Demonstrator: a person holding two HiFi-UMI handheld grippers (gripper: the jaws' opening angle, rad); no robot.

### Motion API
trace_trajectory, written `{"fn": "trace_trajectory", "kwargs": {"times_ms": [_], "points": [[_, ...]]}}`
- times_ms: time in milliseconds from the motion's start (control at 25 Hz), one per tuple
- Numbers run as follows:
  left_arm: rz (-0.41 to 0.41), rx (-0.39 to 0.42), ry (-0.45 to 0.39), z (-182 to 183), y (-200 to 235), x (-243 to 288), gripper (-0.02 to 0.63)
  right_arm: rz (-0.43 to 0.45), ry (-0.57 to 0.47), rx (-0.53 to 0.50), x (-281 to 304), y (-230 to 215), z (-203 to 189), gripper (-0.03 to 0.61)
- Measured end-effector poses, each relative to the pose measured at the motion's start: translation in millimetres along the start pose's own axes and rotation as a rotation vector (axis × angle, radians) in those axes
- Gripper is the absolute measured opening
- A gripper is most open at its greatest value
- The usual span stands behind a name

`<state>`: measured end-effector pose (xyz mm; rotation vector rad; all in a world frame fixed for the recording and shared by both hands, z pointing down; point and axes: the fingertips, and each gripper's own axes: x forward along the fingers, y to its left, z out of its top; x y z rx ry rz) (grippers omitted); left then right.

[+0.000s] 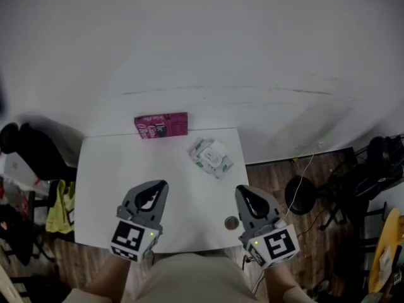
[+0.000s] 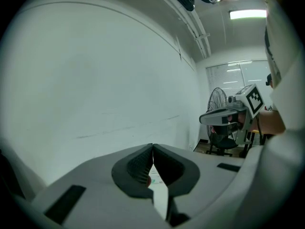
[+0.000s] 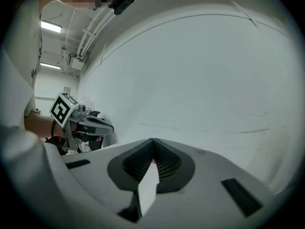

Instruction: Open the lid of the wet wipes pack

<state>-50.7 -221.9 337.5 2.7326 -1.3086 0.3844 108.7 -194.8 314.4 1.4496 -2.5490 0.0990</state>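
- Our left hand-held gripper (image 1: 161, 188) has its jaws pressed together with nothing between them. It hovers over the near part of the table (image 1: 107, 169), pointing away from us.
- Our right hand-held gripper (image 1: 243, 193) is likewise closed and empty. It is at the table's near right edge, just beside a small round brownish object (image 1: 231, 222).
- The wet wipes pack (image 1: 210, 157) lies flat and askew toward the far right of the table. It is well apart from both hand-held grippers and ahead of the right one.
- A magenta box (image 1: 161, 125) sits at the far edge, to the pack's left.
- We judge the pack light, soft-sided and slick, so it will probably slide or buckle if pushed. One hand-held gripper should pin its body down.
- The lid (image 1: 218, 153), which we take to be the paler panel on top, looks stiffer. We would catch its free edge with a jaw tip and swing it up. We cannot tell which edge is hinged.
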Motion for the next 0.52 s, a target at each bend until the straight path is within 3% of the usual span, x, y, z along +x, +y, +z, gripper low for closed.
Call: {"fn": "trace_trajectory", "kwargs": {"times_ms": [520], "points": [[0.007,0.014,-0.013,6.6,2.9,1.4,0.021,0.047,-0.003,-0.007,9.0,6.2,0.0,0.025]]}}
